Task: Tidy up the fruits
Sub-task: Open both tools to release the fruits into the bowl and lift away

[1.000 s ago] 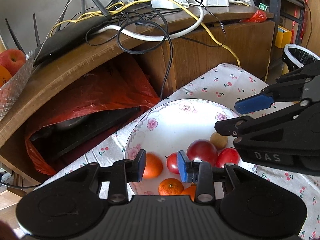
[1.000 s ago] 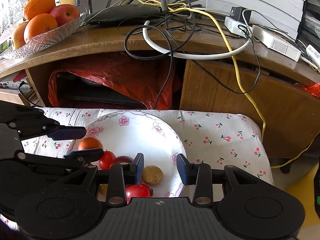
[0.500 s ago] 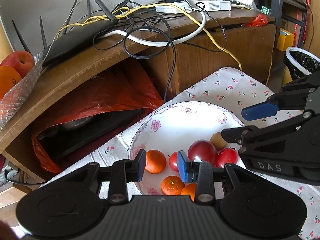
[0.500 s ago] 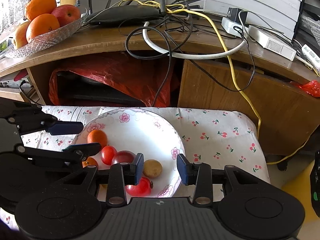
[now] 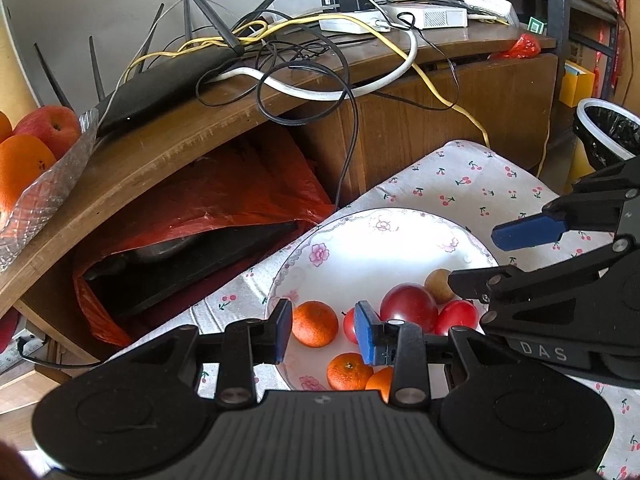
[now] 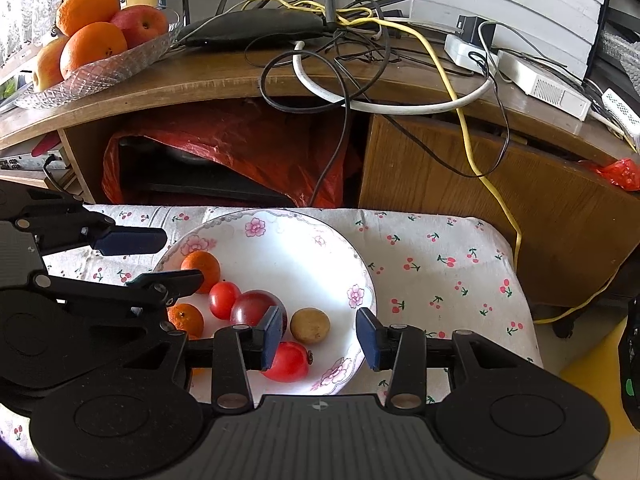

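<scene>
Both grippers hung above the white round ceramic plate with pink flower print, which sat on a cherry-print cloth; the left gripper stood with its jaws a little apart and nothing between the pads, over the plate's left edge; the right gripper was empty too, its jaws having just been opening, with the small tan round fruit lying below the gap, untouched.

The fruits all lay in the plate's near half; a dark red smooth plum-like fruit touched a small glossy red tomato; a larger bright red tomato sat by the near rim; dimpled orange mandarins lay on the plate's left side.

To do the step well, I judge the right jaws should widen further, drop squarely over the tan fruit and close gently; round, smooth skins would roll or squirt sideways, and the glazed plate gave little friction.
</scene>
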`<act>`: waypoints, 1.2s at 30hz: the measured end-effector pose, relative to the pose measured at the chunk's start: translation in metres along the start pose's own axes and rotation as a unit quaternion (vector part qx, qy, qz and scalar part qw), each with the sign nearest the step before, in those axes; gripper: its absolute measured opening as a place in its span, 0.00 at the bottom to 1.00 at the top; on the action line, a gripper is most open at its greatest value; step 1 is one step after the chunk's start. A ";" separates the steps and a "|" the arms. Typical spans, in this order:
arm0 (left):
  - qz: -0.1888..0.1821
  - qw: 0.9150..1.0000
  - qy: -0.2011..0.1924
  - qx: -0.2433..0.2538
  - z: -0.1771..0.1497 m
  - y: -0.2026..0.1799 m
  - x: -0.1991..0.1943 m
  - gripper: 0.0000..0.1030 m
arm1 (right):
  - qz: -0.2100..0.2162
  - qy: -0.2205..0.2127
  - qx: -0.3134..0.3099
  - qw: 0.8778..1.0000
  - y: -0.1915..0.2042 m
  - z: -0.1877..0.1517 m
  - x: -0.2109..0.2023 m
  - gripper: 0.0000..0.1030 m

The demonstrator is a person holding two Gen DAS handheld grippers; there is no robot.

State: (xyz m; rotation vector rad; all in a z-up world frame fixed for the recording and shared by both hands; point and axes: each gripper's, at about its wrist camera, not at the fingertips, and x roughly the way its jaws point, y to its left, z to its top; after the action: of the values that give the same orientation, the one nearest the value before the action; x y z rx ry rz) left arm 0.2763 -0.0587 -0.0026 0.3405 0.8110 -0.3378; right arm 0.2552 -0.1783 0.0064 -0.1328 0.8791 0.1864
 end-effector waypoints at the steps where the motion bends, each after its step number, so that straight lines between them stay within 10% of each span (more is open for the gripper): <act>1: 0.000 1.000 -0.001 -0.001 0.000 0.000 -0.001 0.42 | 0.000 0.000 0.000 1.000 0.000 0.000 0.000 0.35; 36: 0.052 0.998 -0.030 -0.009 -0.014 -0.006 -0.046 0.71 | -0.009 -0.014 -0.001 1.000 -0.001 -0.022 -0.044 0.36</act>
State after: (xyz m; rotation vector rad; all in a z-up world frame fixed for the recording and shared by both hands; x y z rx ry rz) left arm 0.2354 -0.0509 0.0223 0.3530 0.7349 -0.2413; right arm 0.2119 -0.1882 0.0269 -0.1399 0.8488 0.1712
